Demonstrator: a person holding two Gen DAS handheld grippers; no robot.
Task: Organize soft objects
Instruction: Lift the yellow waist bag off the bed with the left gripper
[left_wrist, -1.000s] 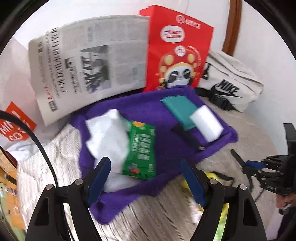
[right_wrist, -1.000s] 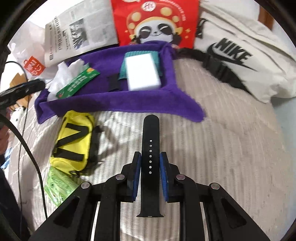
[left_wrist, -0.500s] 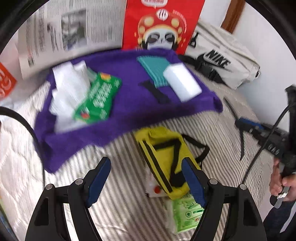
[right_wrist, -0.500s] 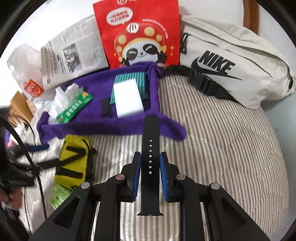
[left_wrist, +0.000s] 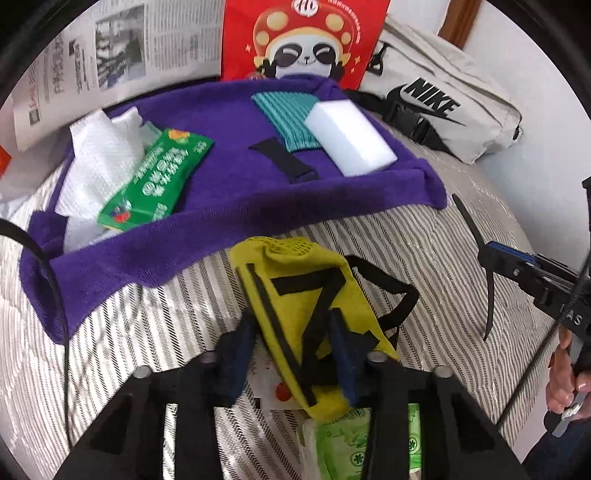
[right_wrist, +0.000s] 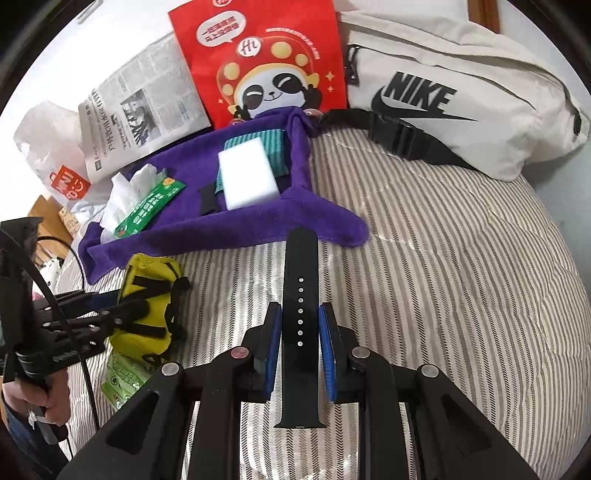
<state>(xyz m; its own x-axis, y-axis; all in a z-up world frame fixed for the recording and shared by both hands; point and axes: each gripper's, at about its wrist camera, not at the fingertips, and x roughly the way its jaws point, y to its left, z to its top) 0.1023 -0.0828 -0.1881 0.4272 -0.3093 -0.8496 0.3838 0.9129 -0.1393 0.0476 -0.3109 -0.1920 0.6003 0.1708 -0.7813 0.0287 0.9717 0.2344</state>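
Observation:
A purple towel (left_wrist: 236, 206) lies spread on the striped bed, also in the right wrist view (right_wrist: 258, 221). On it lie a white sponge (left_wrist: 351, 142), a teal cloth (left_wrist: 291, 118), a black strap piece (left_wrist: 284, 158), a green tissue pack (left_wrist: 159, 181) and white tissue (left_wrist: 103, 155). My left gripper (left_wrist: 295, 354) is closed around the near end of a yellow pouch (left_wrist: 310, 314) in front of the towel. My right gripper (right_wrist: 300, 347) is shut on a black watch strap (right_wrist: 300, 295) held above the bed.
A red panda bag (left_wrist: 306, 40), a newspaper (left_wrist: 110, 55) and a beige Nike bag (left_wrist: 443, 103) stand behind the towel. A light green packet (left_wrist: 354, 443) and a white card lie under the pouch. A white plastic bag (right_wrist: 55, 155) sits at far left.
My left gripper dropped from above the towel to the yellow pouch and closed on it. My right gripper, still holding the strap, rose and drew back a little.

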